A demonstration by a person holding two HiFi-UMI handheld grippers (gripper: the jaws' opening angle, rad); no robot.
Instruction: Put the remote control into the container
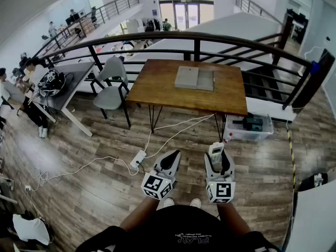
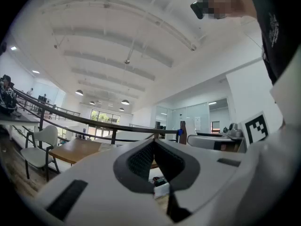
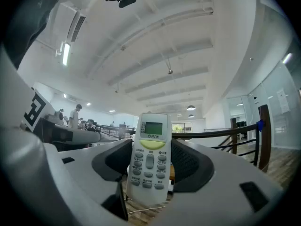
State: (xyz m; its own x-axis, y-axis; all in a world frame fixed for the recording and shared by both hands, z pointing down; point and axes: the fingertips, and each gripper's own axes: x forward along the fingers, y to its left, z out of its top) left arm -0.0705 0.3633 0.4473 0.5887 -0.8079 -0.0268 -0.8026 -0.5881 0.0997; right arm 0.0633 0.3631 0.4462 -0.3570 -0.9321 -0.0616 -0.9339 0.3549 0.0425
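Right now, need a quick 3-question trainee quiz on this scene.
1. True or false: the remote is already in the container.
2. What is between the right gripper's jaws? A nothing, B remote, C cup.
3. Fill in: the container stands on the ___, by the table.
Key: 1 false; 2 B; 3 floor.

Glossy white plastic remote control (image 3: 149,159); matt wooden table (image 1: 157,85); clear plastic container (image 1: 237,135).
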